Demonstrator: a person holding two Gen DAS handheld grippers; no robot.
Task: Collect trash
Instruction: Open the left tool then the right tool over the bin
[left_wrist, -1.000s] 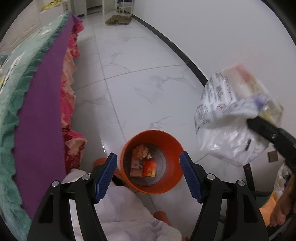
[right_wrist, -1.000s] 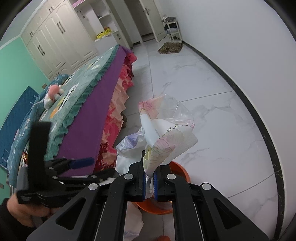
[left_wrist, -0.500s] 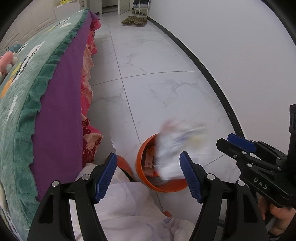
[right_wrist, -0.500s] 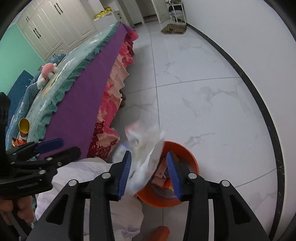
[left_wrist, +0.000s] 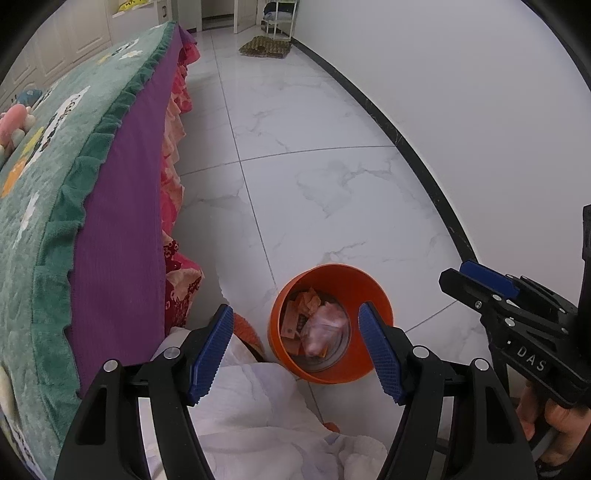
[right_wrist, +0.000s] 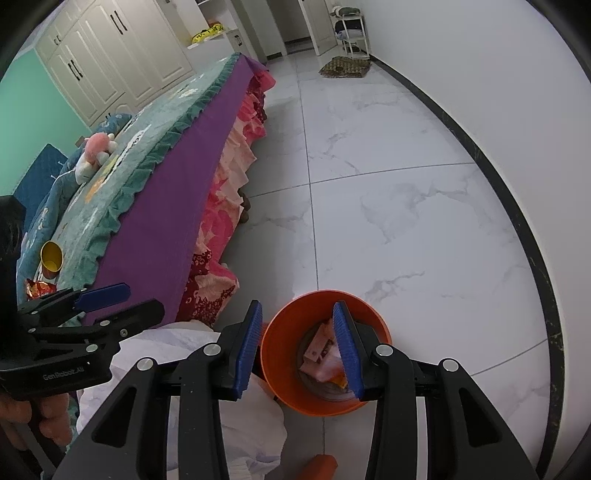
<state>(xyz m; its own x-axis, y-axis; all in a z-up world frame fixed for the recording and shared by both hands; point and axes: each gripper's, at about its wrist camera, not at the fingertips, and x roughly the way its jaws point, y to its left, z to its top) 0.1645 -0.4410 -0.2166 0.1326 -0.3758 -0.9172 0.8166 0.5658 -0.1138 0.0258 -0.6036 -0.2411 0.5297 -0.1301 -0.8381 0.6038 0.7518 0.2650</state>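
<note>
An orange bin (left_wrist: 327, 373) (right_wrist: 277, 334) stands on the white tiled floor beside the bed. It holds several wrappers, with a crumpled clear plastic bag (left_wrist: 325, 326) (right_wrist: 327, 365) lying on top. My left gripper (left_wrist: 294, 308) hangs open above the bin with nothing between its blue pads; the right wrist view shows it at the left (right_wrist: 110, 299). My right gripper (right_wrist: 297, 304) is also open and empty, over the bin's left rim, and the left wrist view shows it at the right (left_wrist: 476, 282).
A bed (right_wrist: 166, 177) with a green blanket, purple sheet and pink frill runs along the left. On it lie a yellow cup (right_wrist: 51, 256), a red snack packet (right_wrist: 37, 288) and a pink plush toy (right_wrist: 98, 147). A person's white clothing (left_wrist: 258, 417) fills the bottom; a white wall with a black skirting (left_wrist: 424, 162) is on the right.
The right gripper opened and let go of the plastic bag, which dropped into the orange bin. The right gripper sank towards the bin; the left gripper shifted slightly, still open.
</note>
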